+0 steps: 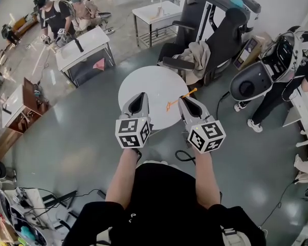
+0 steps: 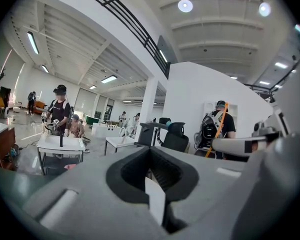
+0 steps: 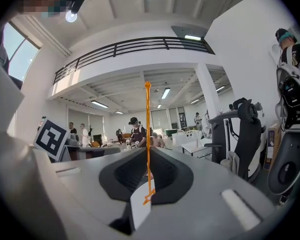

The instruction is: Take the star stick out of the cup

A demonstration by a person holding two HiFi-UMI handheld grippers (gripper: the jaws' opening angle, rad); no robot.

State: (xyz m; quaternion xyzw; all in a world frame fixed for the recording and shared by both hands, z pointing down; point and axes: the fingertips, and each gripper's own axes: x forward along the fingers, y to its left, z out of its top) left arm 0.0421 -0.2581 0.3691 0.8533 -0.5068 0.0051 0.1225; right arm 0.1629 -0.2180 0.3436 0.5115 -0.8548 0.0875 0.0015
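Orange and thin, the star stick (image 1: 174,103) is up in the air, not in any cup. The right gripper (image 1: 184,101) holds it. In the right gripper view, the jaws are pinching the stick (image 3: 147,124) near its low end, and the stick stands straight up from the right gripper (image 3: 147,156). A small bumpy shape sits at the low end. It may be the star, but it is too small to be sure.

The left gripper (image 1: 140,97) is just beside the right one, and the two do not touch. In the left gripper view its jaws are pressed together, with nothing between them (image 2: 151,156).

Both grippers hang over the near side of a round white desk (image 1: 143,78). From the head view, the stick shows over the desk's right side.

I can see no cup in any view. It may be hidden under the grippers, or it may be out of the pictures.

So I think the main job is done, because the stick is free and one gripper grips it well. I think what is left is small. The person may need to lay the stick down on the desk or just keep hold of it.
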